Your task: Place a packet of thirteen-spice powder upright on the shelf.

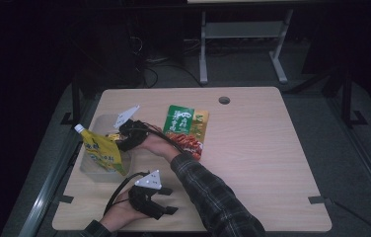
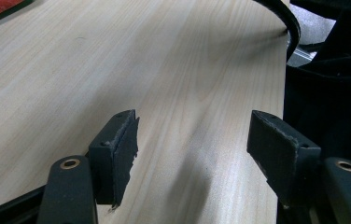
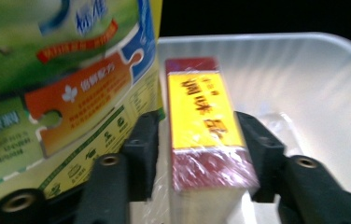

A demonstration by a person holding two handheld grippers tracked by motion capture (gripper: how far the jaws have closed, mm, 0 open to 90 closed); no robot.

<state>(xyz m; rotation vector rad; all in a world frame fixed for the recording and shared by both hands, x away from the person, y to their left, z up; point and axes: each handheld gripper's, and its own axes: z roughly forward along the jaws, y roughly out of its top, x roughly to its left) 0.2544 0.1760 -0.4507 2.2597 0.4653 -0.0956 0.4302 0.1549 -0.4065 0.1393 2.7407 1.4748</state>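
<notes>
A light wooden table (image 1: 252,163) sits in the middle of the high view, its right half bare and open, dark floor all around it. At the table's left edge stands a clear plastic tub (image 1: 91,170), and a yellow-and-green spouted pouch (image 1: 102,152) stands upright in it, white cap at the top. Just right of the tub lies a flat green and orange food packet (image 1: 186,129) with white characters too small to read.

The right gripper (image 1: 124,137) reaches across from the lower right, over the tub's upper part. In the right gripper view, its jaws stand on either side of a small box (image 3: 201,126) wrapped in shiny film — yellow panel, dark red ends, red characters blurred beyond reading. The left pad seems to touch the box and the right pad sits at its edge; whether they press cannot be told. The box stands inside the tub, right beside the pouch, whose printed side shows green, an orange puzzle-piece shape and white characters.

The left gripper (image 1: 166,200) rests low at the table's near edge, lower left of the frame. In the left gripper view its jaws stand well apart with nothing but bare wood between them — the table's edge runs just to their right.
</notes>
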